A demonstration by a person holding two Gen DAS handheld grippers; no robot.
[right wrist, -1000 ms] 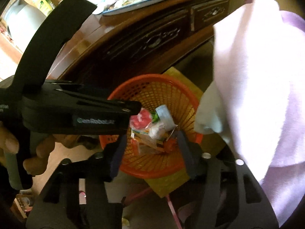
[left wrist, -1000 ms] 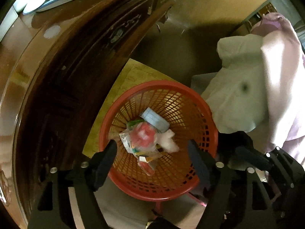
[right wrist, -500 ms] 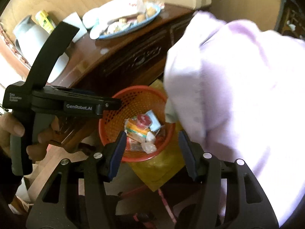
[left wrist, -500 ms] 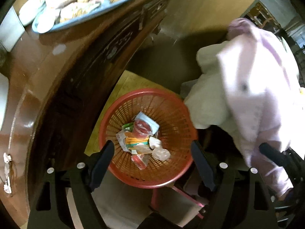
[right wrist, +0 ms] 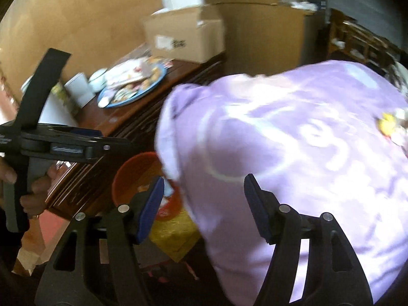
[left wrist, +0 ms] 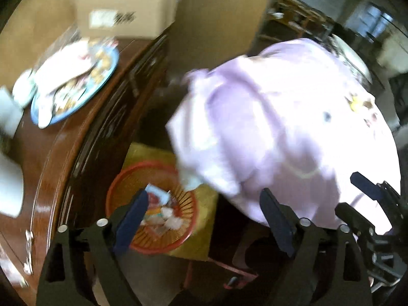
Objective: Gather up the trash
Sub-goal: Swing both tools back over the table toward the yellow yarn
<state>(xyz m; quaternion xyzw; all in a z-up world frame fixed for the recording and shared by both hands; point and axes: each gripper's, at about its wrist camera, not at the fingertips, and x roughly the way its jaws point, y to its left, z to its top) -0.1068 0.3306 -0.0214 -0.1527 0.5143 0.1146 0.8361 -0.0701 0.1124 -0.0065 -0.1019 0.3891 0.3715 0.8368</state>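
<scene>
A red mesh waste basket [left wrist: 119, 191] stands on the floor beside a dark wooden cabinet and holds several wrappers and bits of paper trash [left wrist: 163, 214]. It also shows in the right wrist view [right wrist: 127, 178], partly behind a lilac cloth. My left gripper [left wrist: 204, 211] is open and empty, high above the basket. My right gripper [right wrist: 204, 199] is open and empty, above the basket and the cloth. The left tool [right wrist: 51, 148] appears at the left of the right wrist view.
A large lilac cloth [left wrist: 280, 132] hangs over something to the right of the basket. On the wooden cabinet [left wrist: 63, 148] sit a blue plate of snacks [left wrist: 74, 89], a cardboard box [left wrist: 127, 15] and a white cup [right wrist: 79, 89]. A yellow mat [left wrist: 201, 234] lies under the basket.
Both grippers have risen and pulled back from the basket, so it looks smaller and lower. The cabinet top, the box and more of the lilac cloth came into view. Both stayed open.
</scene>
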